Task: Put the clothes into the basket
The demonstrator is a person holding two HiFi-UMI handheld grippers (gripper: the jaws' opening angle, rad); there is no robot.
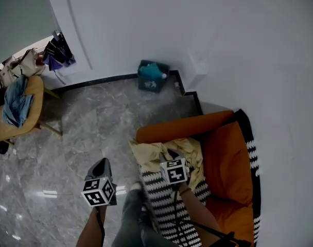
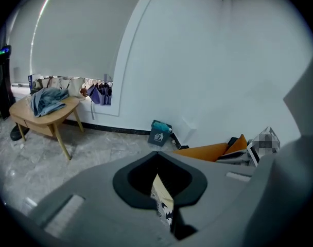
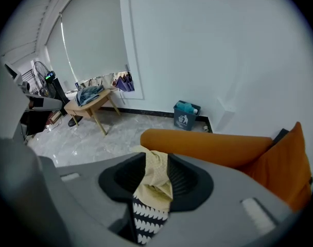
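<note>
My right claw [image 3: 151,202] is clamped on the cloth [image 3: 155,175], a beige piece with a black-and-white zigzag part. The fabric bunches up in the hollow between the jaws, and the zigzag part hangs below them. Just ahead of this claw runs the orange arm of the chair [image 3: 213,145], and the orange cushion rises to its right.

In the head view the rest of the cloth lies heaped on the chair seat under and around this claw.

My left claw [image 2: 164,210] has its jaws nearly together, with a thin strip of beige and zigzag fabric pinched in the slit. From above, this claw hangs over the floor [image 1: 94,122], off to the left of the chair. There I cannot trace the strip back to the heap.

Far ahead of both claws, a blue bin [image 1: 153,76] stands against the wall. Well to the left of my left claw is a wooden table [image 1: 37,92] with a blue garment [image 1: 16,104] piled on it. Bags crowd the corner behind it.
</note>
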